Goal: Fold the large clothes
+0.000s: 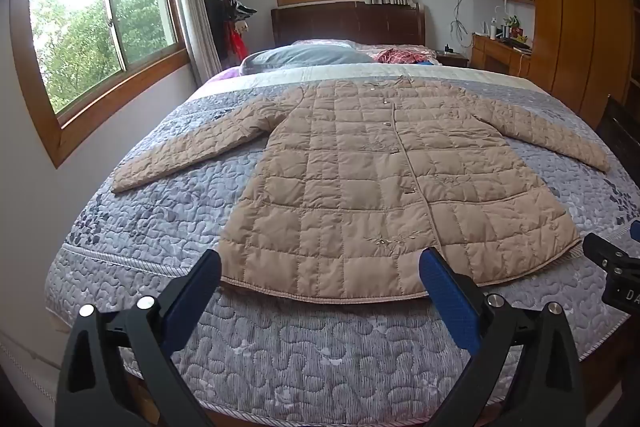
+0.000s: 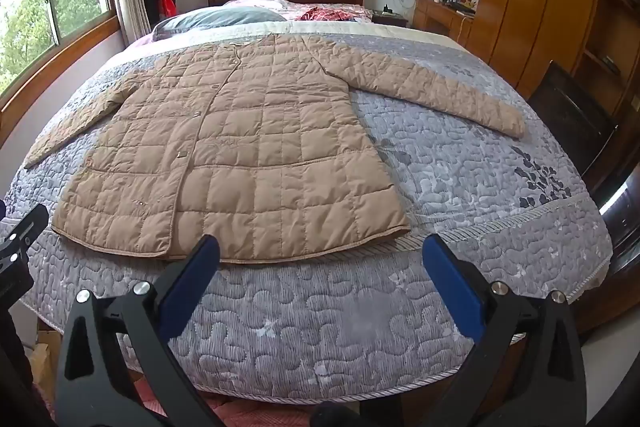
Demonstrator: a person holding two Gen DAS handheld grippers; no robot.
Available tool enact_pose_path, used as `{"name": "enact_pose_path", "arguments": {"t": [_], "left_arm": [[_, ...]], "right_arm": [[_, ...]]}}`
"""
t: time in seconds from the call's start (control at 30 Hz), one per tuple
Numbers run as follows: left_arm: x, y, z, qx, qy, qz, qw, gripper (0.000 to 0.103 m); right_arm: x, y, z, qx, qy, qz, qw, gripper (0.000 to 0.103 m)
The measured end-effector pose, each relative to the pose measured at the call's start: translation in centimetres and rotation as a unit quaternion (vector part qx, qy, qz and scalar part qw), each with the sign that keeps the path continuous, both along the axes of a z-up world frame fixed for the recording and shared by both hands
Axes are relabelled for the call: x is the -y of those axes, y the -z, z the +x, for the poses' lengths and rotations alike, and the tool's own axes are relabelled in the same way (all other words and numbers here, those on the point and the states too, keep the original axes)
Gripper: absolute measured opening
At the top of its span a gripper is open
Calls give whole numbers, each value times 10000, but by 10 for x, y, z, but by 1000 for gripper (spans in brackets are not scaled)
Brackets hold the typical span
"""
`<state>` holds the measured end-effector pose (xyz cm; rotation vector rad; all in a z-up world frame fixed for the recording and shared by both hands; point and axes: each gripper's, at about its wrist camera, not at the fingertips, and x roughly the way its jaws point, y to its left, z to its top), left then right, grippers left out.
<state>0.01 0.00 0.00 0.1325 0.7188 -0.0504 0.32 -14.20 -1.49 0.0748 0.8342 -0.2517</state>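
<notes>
Daylight from two windows falls across a bedroom, and your work surface is the bed [image 1: 168, 227] with its grey quilted cover. On it lies the coat [image 1: 352, 187], a tan quilted one, spread flat with the front up and the placket running down its middle. Its hem sits near the foot of the bed, closest to you, and its collar points toward the headboard.

As far as the task goes, you have not made a single fold yet. Both sleeves are stretched straight out to the sides and lie flat on the cover: the left sleeve [image 1: 180, 155] angles toward the window side, the right sleeve [image 2: 432, 95] toward the wardrobe side. The body is smooth and unfolded from collar to hem. So everything is left to do: I judge you will want the sleeves brought in over the body, then the body folded on itself.

Your left gripper [image 1: 320, 281] hangs over the near edge of the bed, just short of the hem, jaws spread wide with nothing between them and touching nothing. Your right gripper [image 2: 320, 267] is likewise spread wide and empty, poised in front of the hem's right corner, with bare cover under it. Neither one holds cloth. Each peeks into the other's view at the frame's edge, so they sit side by side.
</notes>
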Motion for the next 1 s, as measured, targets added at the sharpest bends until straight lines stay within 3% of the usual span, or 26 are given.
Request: {"name": "enact_pose_path", "arguments": {"t": [1.0], "left_arm": [[0,0,0,-2,9,19,10000,100]], "right_arm": [[-1,4,3,-51,-16,58,10000,100]]}}
